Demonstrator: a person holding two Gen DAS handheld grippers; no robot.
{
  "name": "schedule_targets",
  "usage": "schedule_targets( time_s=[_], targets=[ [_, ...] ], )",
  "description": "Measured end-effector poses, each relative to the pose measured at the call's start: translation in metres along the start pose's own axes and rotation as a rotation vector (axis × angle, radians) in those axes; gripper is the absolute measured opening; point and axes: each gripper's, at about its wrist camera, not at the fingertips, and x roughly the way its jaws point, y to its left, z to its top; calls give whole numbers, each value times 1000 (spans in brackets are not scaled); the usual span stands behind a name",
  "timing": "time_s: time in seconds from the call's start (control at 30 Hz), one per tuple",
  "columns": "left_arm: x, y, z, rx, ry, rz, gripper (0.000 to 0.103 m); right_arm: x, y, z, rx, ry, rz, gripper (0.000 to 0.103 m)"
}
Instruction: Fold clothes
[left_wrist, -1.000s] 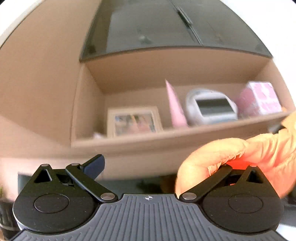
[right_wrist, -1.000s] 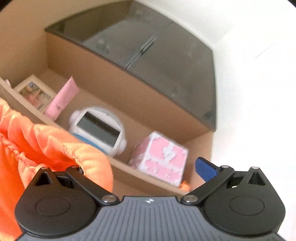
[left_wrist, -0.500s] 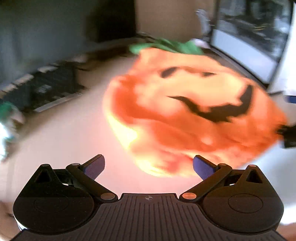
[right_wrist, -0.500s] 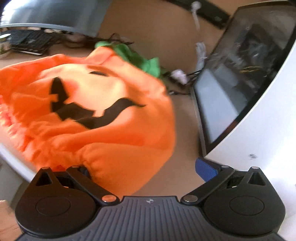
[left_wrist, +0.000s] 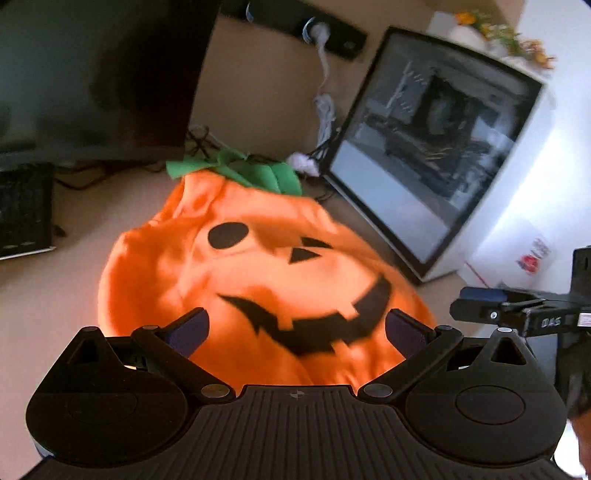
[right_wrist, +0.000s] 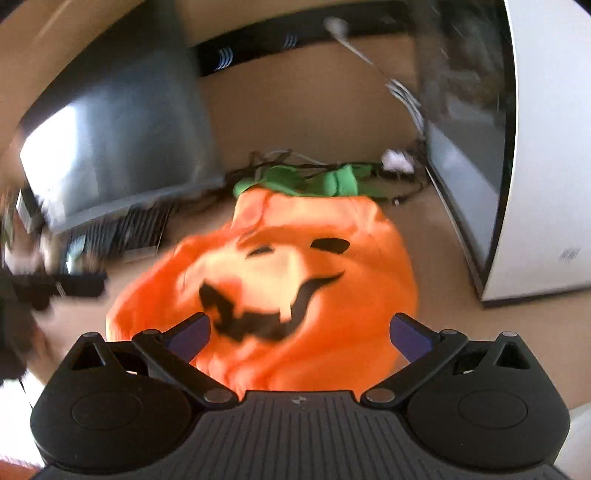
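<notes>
The near hem of the pumpkin costume (left_wrist: 258, 280) is hidden behind the left gripper (left_wrist: 297, 328) body, and likewise behind the right gripper (right_wrist: 300, 330). In the right wrist view, the keyboard (right_wrist: 122, 236) at the surface's left side is smeared by motion blur. The computer case (left_wrist: 436, 147) is cut off by the right wrist view's right edge.

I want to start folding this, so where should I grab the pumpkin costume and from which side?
Take the pumpkin costume by its near bottom hem, coming in low from the front. It lies face up on the desk, green collar at the far end, so the puffy hem is nearest both open grippers: left gripper near one corner, right gripper near the other.
</notes>
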Motion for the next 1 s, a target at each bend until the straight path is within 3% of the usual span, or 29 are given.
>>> schedule_targets(
  time_s=[0.13, 0.27, 0.43, 0.63, 0.77, 0.83, 1.0],
  targets=[
    [45, 36, -2, -83, 116, 25, 103, 67, 3, 7, 115, 60, 38, 103],
    [39, 63, -27, -91, 221, 5, 103, 108, 17, 0, 110, 145, -19, 103],
    [17, 86, -44, -110, 274, -87, 103, 118, 12, -22, 168, 253, -59, 103],
    [19, 98, -41, -191, 342, -165, 103, 126, 24, -29, 180, 258, -164, 103],
    [27, 100, -30, -223, 398, -170, 103, 148, 39, -14, 41, 400, -231, 103],
    [18, 96, -17, -201, 352, -142, 103, 143, 39, 15, -19, 327, -203, 103],
    [1, 72, 39, -104, 122, -41, 103, 129, 40, 87, -170, 143, -134, 103]
  ],
)
